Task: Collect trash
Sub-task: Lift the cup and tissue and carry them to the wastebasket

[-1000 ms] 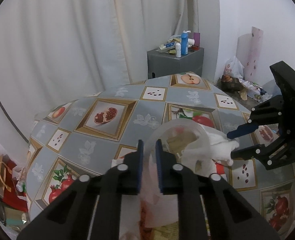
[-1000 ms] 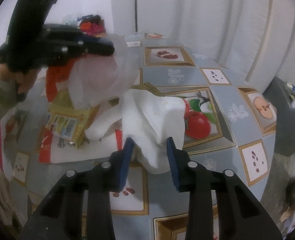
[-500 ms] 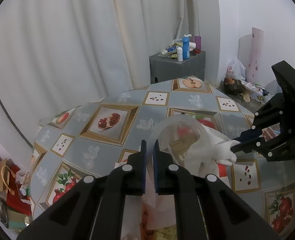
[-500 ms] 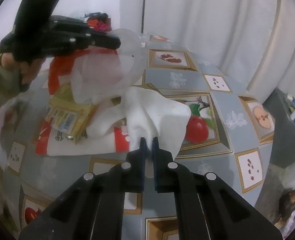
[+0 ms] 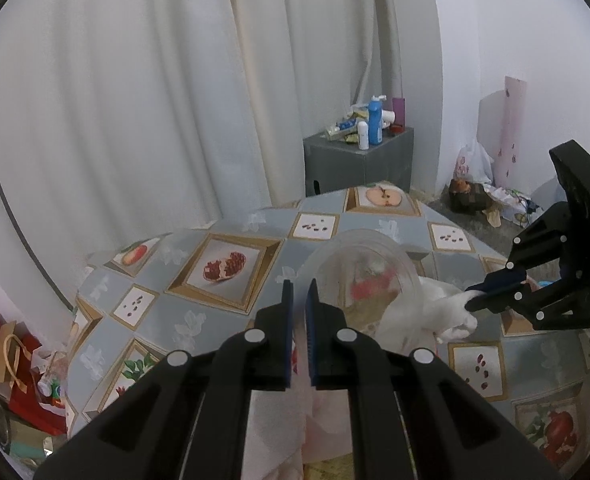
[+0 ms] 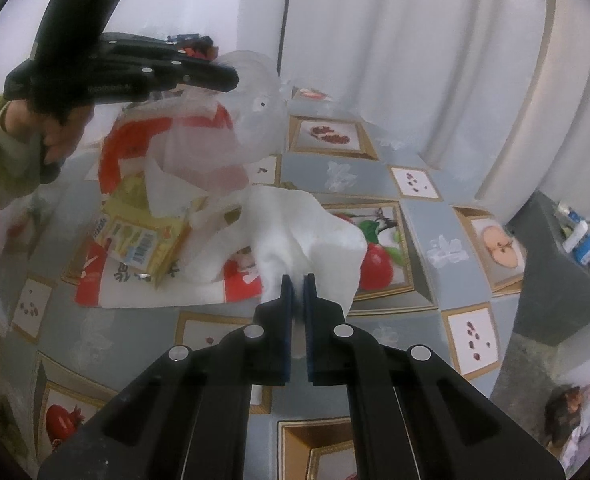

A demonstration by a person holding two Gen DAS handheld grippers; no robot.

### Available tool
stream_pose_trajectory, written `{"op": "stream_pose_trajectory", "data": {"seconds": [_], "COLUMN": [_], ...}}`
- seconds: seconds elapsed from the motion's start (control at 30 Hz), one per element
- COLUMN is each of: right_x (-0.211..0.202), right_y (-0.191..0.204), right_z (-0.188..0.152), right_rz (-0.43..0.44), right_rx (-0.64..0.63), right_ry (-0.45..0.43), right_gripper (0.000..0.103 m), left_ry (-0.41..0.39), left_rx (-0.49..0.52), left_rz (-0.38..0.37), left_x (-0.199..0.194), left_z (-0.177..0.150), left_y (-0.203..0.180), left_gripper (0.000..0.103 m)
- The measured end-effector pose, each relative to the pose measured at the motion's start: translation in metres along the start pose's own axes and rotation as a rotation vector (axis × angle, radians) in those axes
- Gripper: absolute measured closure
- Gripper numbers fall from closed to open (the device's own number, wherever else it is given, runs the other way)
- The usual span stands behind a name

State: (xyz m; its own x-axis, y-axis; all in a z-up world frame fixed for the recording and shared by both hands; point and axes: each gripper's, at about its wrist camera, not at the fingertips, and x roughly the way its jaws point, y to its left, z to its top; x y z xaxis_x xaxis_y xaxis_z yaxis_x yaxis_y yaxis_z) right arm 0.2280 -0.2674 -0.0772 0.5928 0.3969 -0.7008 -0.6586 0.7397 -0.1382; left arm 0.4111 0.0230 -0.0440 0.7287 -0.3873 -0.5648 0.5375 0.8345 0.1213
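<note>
Now right gripper (image 6: 298, 280) jaws clenched on crumpled white tissue (image 6: 307, 232); translucent plastic bag (image 6: 231, 128), mouth pinched open in left gripper (image 5: 299, 292) jaws, sits up-left

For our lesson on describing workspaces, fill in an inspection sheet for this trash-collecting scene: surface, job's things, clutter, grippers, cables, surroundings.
Surface: table under a fruit-print cloth.
Job's things: clear plastic bag held up open; white tissue lifted at one end; yellow carton lying on a red and white wrapper.
Clutter: nothing seen beyond the trash.
Grippers: left gripper shut on the bag's edge; right gripper shut on the tissue.
Cables: nothing seen.
Surroundings: white curtains; grey cabinet with bottles; bags on the floor.
</note>
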Motion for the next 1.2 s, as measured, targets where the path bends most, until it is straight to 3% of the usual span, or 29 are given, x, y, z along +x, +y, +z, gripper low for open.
{"op": "stream_pose_trajectory", "data": {"seconds": [0.8, 0.97, 1.2], "right_x": [-0.092, -0.130, -0.194], "right_y": [0.025, 0.035, 0.044], "right_z": [-0.008, -0.024, -0.067], "right_rz": [-0.112, -0.160, -0.269], "right_rx": [0.020, 0.044, 0.121], "right_ry": [-0.081, -0.100, -0.115], "right_gripper": [0.100, 0.100, 0.100], "left_ry": [-0.135, -0.138, -0.152], "left_rx": [0.001, 0.009, 0.044], "left_rz": [0.010, -0.020, -0.115], "left_x": [-0.090, -0.113, -0.132], "left_z": [0.012, 0.012, 0.019], "left_y": [-0.027, -0.044, -0.097], "left_gripper": [0.098, 0.098, 0.098]}}
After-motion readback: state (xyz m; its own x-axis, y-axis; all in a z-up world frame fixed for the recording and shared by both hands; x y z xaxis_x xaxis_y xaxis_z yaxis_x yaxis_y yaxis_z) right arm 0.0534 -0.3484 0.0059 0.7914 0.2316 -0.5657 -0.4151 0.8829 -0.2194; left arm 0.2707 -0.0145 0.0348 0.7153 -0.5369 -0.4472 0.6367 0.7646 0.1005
